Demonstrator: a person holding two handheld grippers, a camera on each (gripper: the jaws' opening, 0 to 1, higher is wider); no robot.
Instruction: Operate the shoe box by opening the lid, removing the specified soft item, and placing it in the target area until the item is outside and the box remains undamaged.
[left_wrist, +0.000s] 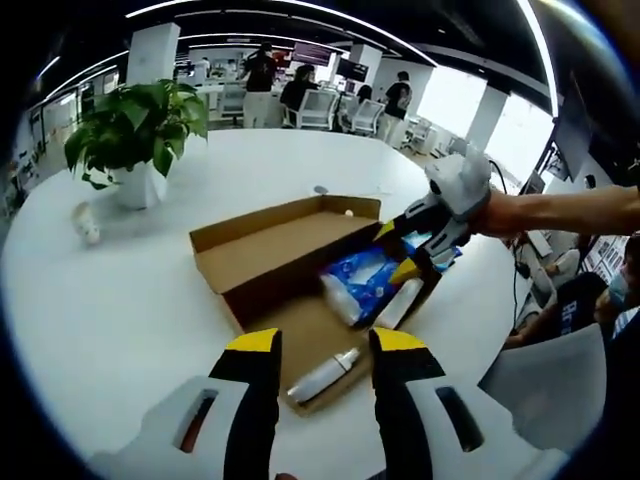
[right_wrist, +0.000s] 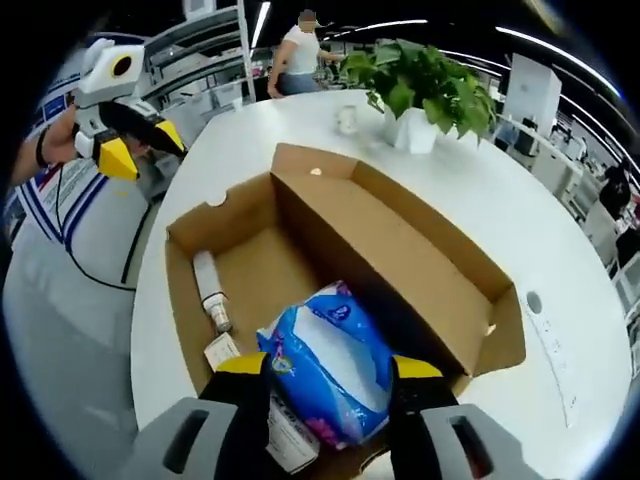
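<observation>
The cardboard shoe box (left_wrist: 262, 292) (right_wrist: 186, 262) lies open on the white table, its lid (left_wrist: 285, 240) (right_wrist: 400, 250) folded back. Inside rests a soft blue-and-white pack (left_wrist: 362, 282) (right_wrist: 335, 365), with a white tube (left_wrist: 323, 379) (right_wrist: 211, 290) beside it. My right gripper (right_wrist: 328, 367) (left_wrist: 397, 250) hangs open over the box, one jaw on each side of the blue pack. Whether the jaws touch it is unclear. My left gripper (left_wrist: 327, 342) (right_wrist: 145, 147) is open and holds nothing, hovering off the box's near end.
A potted green plant (left_wrist: 140, 125) (right_wrist: 425, 80) and a small white object (left_wrist: 87, 223) (right_wrist: 347, 118) stand on the round table (left_wrist: 110, 320) (right_wrist: 560, 250). A second white tube (left_wrist: 399, 302) and a small carton (right_wrist: 222, 351) lie in the box. People and chairs are beyond the table.
</observation>
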